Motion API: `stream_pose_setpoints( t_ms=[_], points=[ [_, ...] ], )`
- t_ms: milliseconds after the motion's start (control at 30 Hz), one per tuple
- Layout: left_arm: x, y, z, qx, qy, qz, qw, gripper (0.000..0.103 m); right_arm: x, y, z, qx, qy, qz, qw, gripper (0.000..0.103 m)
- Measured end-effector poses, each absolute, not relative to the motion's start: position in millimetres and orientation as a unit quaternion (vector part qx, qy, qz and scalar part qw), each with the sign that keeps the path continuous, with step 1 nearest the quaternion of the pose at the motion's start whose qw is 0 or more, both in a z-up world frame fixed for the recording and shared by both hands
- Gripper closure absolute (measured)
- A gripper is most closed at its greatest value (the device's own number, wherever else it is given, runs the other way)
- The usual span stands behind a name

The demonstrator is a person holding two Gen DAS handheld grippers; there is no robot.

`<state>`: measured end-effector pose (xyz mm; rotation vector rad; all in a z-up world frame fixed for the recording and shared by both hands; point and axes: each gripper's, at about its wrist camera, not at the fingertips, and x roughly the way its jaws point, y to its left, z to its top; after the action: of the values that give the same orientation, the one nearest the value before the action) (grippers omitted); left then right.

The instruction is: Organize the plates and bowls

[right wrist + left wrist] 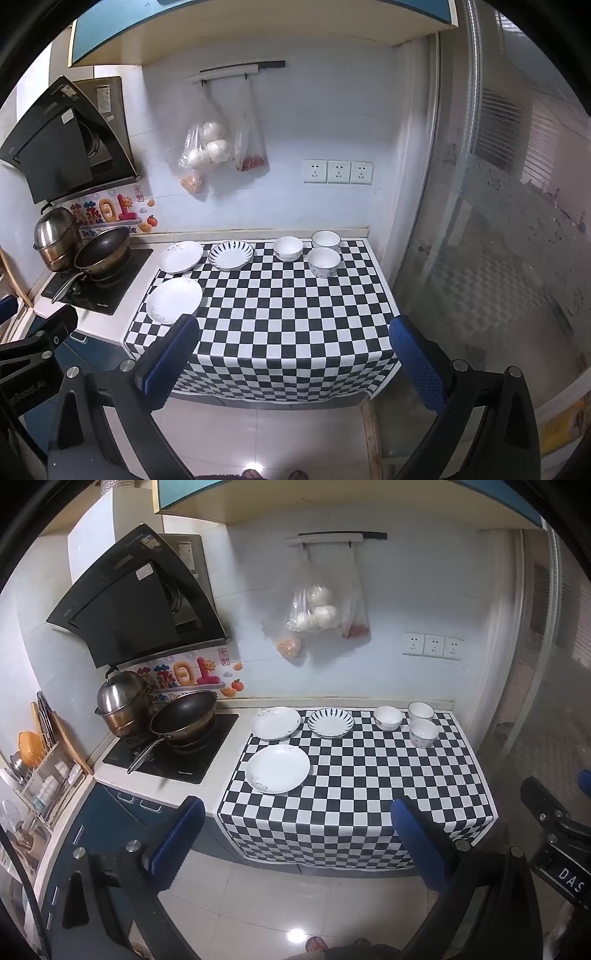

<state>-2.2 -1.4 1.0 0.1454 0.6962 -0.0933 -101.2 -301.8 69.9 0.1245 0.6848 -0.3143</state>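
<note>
On the checkered cloth point(369, 786) point(295, 317) lie three plates: a large white plate point(277, 769) point(174, 300) near the front left, a second white plate point(276, 722) point(181, 256) behind it, and a blue-striped plate point(330, 722) point(231, 255) beside that. Three white bowls stand at the back right: one point(388, 717) point(288, 248), another at the wall point(420, 711) point(325, 239), and a third in front point(423, 732) point(324, 261). My left gripper point(295, 834) and right gripper point(293, 356) both hang open, well short of the counter, holding nothing.
A wok point(183, 716) point(101, 251) and a steel pot point(123, 705) point(57, 238) sit on the hob at the left. A dish rack point(40, 775) stands further left. Plastic bags point(317, 613) point(218, 147) hang on the wall. A glass partition point(498, 240) bounds the right side.
</note>
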Motion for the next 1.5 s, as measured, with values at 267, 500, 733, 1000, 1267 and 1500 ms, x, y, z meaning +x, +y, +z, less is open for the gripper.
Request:
stream_pose_setpoints(
  t_ms=[267, 500, 733, 1000, 1267, 1500],
  points=[
    [0.5, -3.7, 3.0, 0.072, 0.342, -0.046, 0.936, 0.000, -102.8, -304.3, 70.2, 0.066, 0.333, -0.161, 0.927, 0.000],
    [0.1, -4.7, 3.5, 0.071, 0.342, -0.044, 0.936, 0.000, -101.7, -306.2, 70.1, 0.065, 0.333, -0.158, 0.927, 0.000],
    [1.2, -3.9, 3.7, 0.072, 0.342, -0.046, 0.936, 0.000, -99.7, -303.3, 71.7, 0.058, 0.332, -0.159, 0.928, 0.000],
    [3.0, -4.0, 5.5, 0.073, 0.340, -0.045, 0.936, 0.000, -100.1, -301.3, 72.9, 0.057, 0.332, -0.160, 0.928, 0.000],
    [2.5, -3.5, 6.4, 0.072, 0.337, -0.045, 0.938, 0.000, -102.6, -301.1, 74.3, 0.057, 0.328, -0.161, 0.929, 0.000],
    [0.6, -4.1, 6.5, 0.072, 0.336, -0.046, 0.938, 0.000, -104.0, -300.1, 73.8, 0.058, 0.328, -0.163, 0.929, 0.000]
  ],
)
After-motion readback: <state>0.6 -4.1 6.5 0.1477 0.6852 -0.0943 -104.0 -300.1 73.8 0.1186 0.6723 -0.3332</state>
